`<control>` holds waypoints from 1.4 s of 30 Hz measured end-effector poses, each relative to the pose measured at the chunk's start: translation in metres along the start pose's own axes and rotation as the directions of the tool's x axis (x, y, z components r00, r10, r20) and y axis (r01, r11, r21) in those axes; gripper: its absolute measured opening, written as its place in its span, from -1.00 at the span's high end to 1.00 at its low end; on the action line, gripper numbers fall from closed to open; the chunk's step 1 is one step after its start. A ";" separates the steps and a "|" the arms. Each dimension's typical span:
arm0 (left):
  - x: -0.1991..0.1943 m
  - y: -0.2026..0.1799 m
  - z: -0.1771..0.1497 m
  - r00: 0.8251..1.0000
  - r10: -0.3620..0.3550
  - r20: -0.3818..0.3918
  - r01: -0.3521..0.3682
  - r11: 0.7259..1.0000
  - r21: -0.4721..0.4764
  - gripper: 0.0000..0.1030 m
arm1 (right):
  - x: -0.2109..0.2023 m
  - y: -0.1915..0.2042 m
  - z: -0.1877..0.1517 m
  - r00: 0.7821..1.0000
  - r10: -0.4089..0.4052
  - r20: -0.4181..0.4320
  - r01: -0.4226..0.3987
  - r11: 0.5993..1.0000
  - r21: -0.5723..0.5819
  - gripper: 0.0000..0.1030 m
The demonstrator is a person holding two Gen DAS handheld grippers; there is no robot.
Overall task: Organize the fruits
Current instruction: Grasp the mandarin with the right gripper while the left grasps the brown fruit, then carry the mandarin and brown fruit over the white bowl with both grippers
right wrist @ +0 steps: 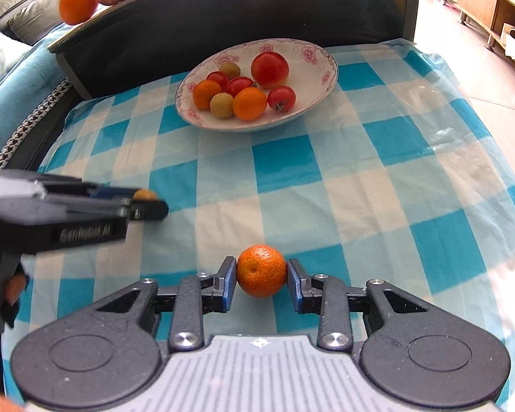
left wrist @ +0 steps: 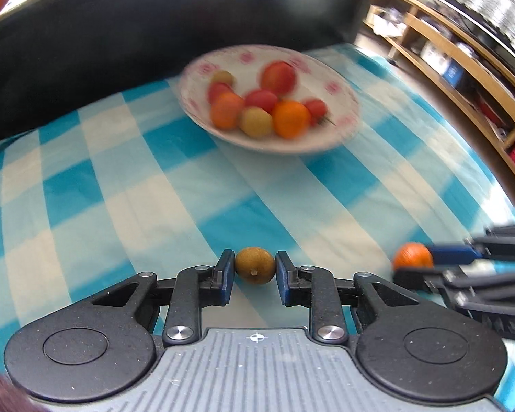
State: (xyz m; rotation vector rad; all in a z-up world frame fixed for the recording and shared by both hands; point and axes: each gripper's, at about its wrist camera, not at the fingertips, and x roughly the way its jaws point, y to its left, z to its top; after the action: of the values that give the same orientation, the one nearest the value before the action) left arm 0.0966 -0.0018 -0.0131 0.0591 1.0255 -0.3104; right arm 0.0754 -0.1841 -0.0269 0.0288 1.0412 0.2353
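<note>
Left wrist view, somewhat blurred: left gripper clenches a brown fruit, right gripper an orange; lower both gently into the bowl.

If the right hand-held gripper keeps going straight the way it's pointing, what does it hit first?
Probably the bowl of fruit: beyond the orange held by the right hand-held gripper only bare checked cloth shows, though its height is unclear.

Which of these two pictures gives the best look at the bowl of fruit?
The right wrist view: the bowl is sharp there, with its pink flower rim and each fruit clear. In the left wrist view the same bowl is whole and in frame but blurred, so its pattern and fruit are smeared.
</note>
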 end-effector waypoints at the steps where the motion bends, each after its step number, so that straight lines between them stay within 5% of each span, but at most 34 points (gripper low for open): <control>1: -0.004 -0.005 -0.005 1.000 -0.008 -0.003 0.008 1.000 0.013 0.36 | -0.002 0.002 -0.004 1.000 -0.004 0.002 0.004 1.000 -0.004 0.31; 12: -0.010 -0.027 -0.034 1.000 0.001 -0.015 0.001 0.993 0.117 0.35 | -0.005 0.014 -0.029 0.999 -0.038 -0.009 0.037 0.997 -0.063 0.31; 30: -0.008 -0.031 -0.037 1.000 -0.015 0.006 0.014 0.990 0.141 0.20 | -0.003 0.014 -0.030 0.999 -0.038 0.011 0.039 0.997 -0.068 0.18; 38: -0.007 -0.035 -0.039 1.000 -0.007 0.010 0.005 0.987 0.161 0.20 | -0.001 0.019 -0.032 0.998 -0.069 0.012 0.070 0.994 -0.087 0.30; 42: -0.007 -0.033 -0.036 1.000 -0.012 0.008 0.011 0.990 0.143 0.36 | -0.002 0.017 -0.030 0.998 -0.063 0.011 0.063 0.995 -0.075 0.31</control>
State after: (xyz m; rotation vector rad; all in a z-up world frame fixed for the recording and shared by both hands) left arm 0.0539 -0.0245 -0.0227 0.1817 0.9943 -0.3941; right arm 0.0452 -0.1703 -0.0382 -0.0707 1.0225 0.2168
